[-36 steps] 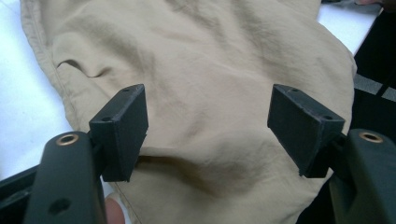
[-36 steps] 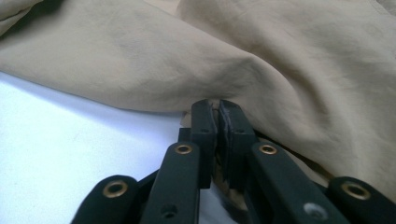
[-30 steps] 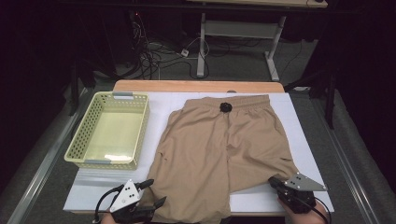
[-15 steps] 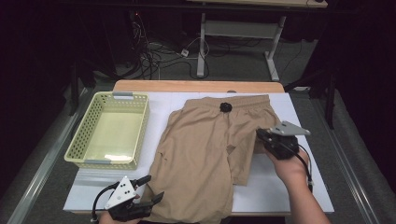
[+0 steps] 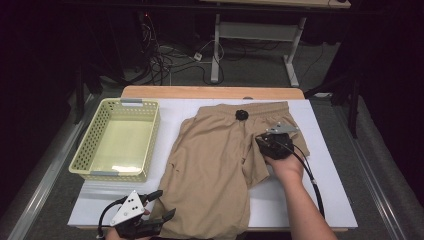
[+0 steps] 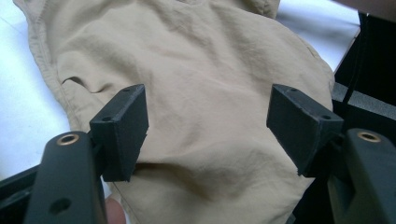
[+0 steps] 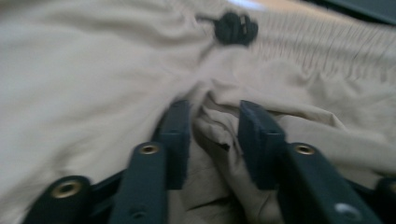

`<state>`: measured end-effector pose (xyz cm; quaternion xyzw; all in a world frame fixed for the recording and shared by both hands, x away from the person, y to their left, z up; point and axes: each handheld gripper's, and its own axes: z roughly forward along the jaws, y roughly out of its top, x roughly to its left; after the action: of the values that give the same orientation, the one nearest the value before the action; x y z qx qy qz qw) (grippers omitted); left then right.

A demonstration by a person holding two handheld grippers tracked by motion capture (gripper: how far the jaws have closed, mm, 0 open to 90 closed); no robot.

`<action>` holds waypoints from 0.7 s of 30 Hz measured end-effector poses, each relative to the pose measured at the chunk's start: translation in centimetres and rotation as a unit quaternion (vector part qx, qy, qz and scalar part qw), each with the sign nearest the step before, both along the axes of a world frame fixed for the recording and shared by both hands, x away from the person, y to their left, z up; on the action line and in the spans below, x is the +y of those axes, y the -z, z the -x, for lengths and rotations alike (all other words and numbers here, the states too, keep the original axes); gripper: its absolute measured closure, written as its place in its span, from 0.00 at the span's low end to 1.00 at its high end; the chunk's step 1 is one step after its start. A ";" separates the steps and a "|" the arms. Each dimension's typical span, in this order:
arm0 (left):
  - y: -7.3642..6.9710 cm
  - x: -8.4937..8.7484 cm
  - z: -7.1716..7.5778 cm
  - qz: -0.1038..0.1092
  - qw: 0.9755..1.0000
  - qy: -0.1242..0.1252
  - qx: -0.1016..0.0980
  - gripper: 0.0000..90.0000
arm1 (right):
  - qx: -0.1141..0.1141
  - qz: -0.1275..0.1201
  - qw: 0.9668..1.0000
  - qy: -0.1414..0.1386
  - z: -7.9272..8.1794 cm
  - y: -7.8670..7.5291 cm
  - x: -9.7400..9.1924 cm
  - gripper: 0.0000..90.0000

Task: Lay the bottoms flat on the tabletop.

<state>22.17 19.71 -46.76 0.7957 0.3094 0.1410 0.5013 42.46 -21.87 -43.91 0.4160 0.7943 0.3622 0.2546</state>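
Bright table, dark surroundings, blurred right gripper view.

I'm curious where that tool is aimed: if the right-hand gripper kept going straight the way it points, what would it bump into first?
Probably the bunched fold of the tan shorts lying between the right gripper jaws, which have just been opening. Beyond it, the black drawstring knot at the waistband, though the depth is hard to judge.

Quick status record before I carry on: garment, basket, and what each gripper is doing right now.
garment: tan shorts on the white table, right leg folded in over the middle
basket: yellow basket, left of the shorts
left gripper: open, jaws over the near hem
right gripper: jaws have just been opening, a bunched fold between them, not pinched
drawstring knot: at the waistband
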 end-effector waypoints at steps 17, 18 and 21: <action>0.0 -1.5 -0.5 -0.013 1.000 0.004 0.007 0.32 | -0.008 -0.039 0.998 -0.057 12.1 1.4 -1.1 0.61; 0.0 -1.5 -0.5 -0.010 1.000 0.004 0.009 0.32 | -0.008 -0.040 0.997 -0.060 11.9 1.4 -0.7 0.60; -0.1 -1.7 -0.5 -0.007 1.000 0.008 0.009 0.32 | 0.001 -0.030 0.997 -0.072 10.0 2.3 1.9 0.56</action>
<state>22.68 17.98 -46.66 0.8029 0.3067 0.1321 0.4937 32.43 -19.98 -46.20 0.3657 0.8112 0.4027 0.2144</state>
